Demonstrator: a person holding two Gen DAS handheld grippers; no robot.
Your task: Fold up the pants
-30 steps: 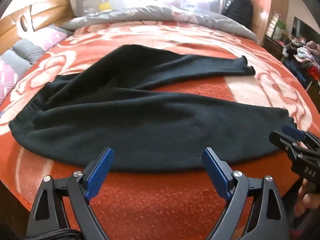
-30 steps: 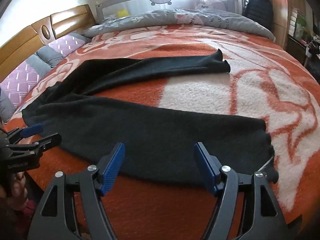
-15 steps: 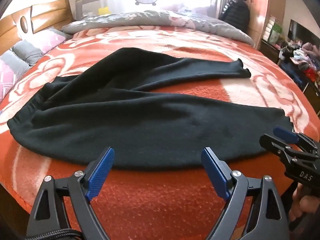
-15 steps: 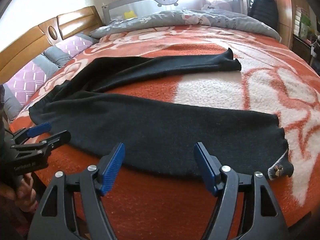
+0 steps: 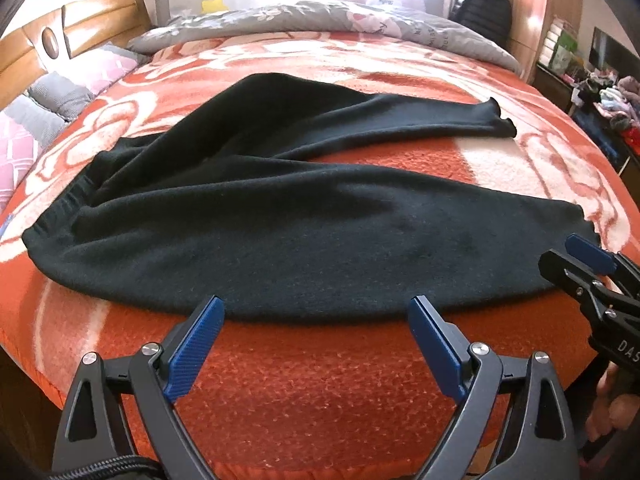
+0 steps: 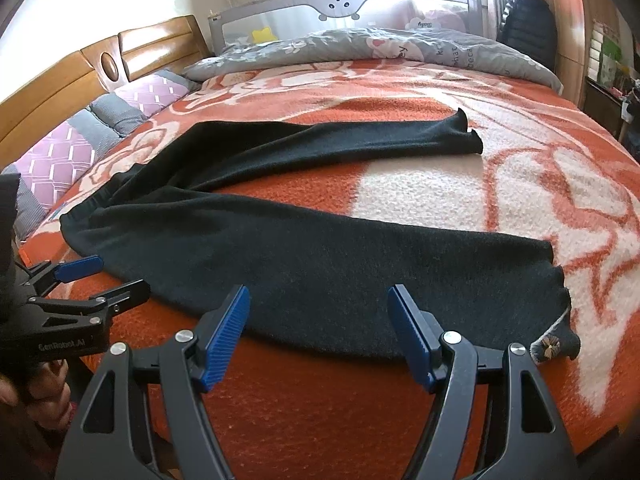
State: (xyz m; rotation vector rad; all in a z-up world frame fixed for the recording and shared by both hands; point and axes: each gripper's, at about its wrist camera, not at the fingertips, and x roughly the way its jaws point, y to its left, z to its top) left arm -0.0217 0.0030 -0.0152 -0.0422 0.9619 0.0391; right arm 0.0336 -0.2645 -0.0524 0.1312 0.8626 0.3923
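**Pants lie crosswise ahead of 2 open grippers**

Crosswise on the bed (image 5: 320,392), black pants (image 5: 304,240) spread waistband-left, cuffs-right. Left gripper (image 5: 316,316) and right gripper (image 6: 319,304) hover empty, jaws apart, at the near leg's edge, seemingly not touching it.

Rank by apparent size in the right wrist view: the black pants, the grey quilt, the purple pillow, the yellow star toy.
1. black pants
2. grey quilt, though it lies farther off
3. purple pillow
4. yellow star toy, smallest, also farthest
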